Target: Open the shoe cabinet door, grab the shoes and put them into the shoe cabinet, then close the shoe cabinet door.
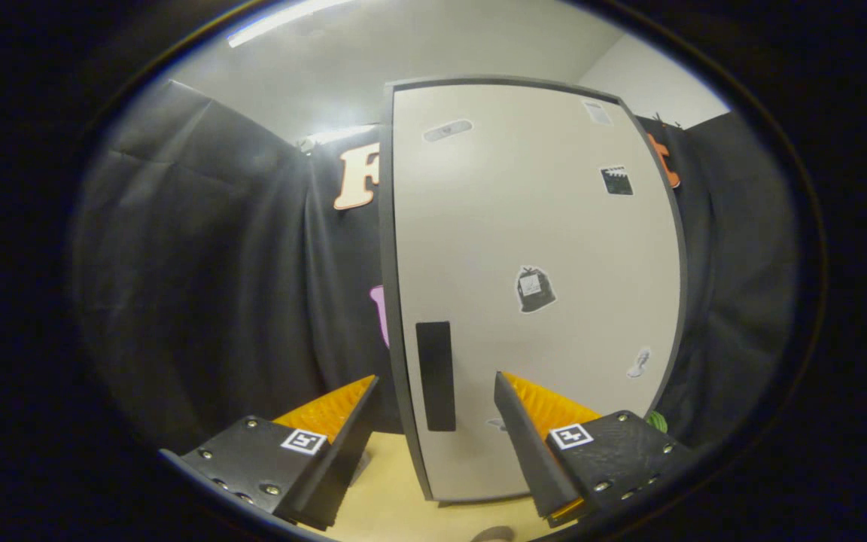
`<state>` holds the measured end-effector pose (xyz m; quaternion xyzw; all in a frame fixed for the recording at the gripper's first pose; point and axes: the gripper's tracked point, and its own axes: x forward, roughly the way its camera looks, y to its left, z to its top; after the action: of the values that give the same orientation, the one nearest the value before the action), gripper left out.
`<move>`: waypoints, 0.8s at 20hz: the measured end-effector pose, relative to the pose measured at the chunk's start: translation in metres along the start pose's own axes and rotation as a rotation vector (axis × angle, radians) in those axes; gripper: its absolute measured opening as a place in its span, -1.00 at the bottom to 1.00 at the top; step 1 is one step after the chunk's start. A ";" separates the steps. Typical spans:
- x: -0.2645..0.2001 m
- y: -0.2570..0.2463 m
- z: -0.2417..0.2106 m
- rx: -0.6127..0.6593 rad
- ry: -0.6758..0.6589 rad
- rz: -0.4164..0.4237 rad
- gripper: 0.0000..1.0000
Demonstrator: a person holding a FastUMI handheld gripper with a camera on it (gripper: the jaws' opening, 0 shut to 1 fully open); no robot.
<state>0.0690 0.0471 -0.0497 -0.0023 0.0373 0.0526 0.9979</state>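
Your hand-held gripper (436,385) is wide open, gripping nothing; the shoe cabinet door (531,286) stands shut just ahead, its dark handle (435,375) between the fingers.

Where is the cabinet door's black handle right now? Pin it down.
In the gripper view, the black handle runs vertically near the shoe cabinet door's left edge, just ahead of the open gripper, between its fingers.

This is a staged recording booth, not a lived-in home. Black cloth (200,271) hangs in folds as the walls on every side, with a plain white ceiling and a strip light (283,19) above. A single pale cabinet (524,226), its door dotted with small stickers (535,290), stands alone on a light wooden surface (396,489) against the cloth.
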 end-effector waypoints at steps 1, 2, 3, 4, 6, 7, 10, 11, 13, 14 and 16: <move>0.009 0.000 -0.004 0.008 0.006 -0.001 0.85; 0.016 0.001 -0.007 0.015 0.010 -0.002 0.85; 0.023 0.000 -0.010 0.017 0.014 -0.007 0.85; 0.030 -0.001 -0.013 0.017 0.016 -0.014 0.85; 0.042 -0.001 -0.017 0.014 0.019 -0.019 0.85; 0.046 0.001 -0.020 0.011 0.025 -0.017 0.85; 0.058 0.000 -0.029 0.000 0.049 -0.023 0.73; 0.062 0.000 -0.033 -0.003 0.058 -0.025 0.73; 0.068 0.000 -0.038 -0.008 0.072 -0.028 0.73; 0.070 -0.003 -0.039 -0.010 0.069 -0.044 0.61; 0.073 -0.003 -0.039 -0.009 0.062 -0.051 0.37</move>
<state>0.1391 0.0512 -0.0939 -0.0092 0.0677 0.0272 0.9973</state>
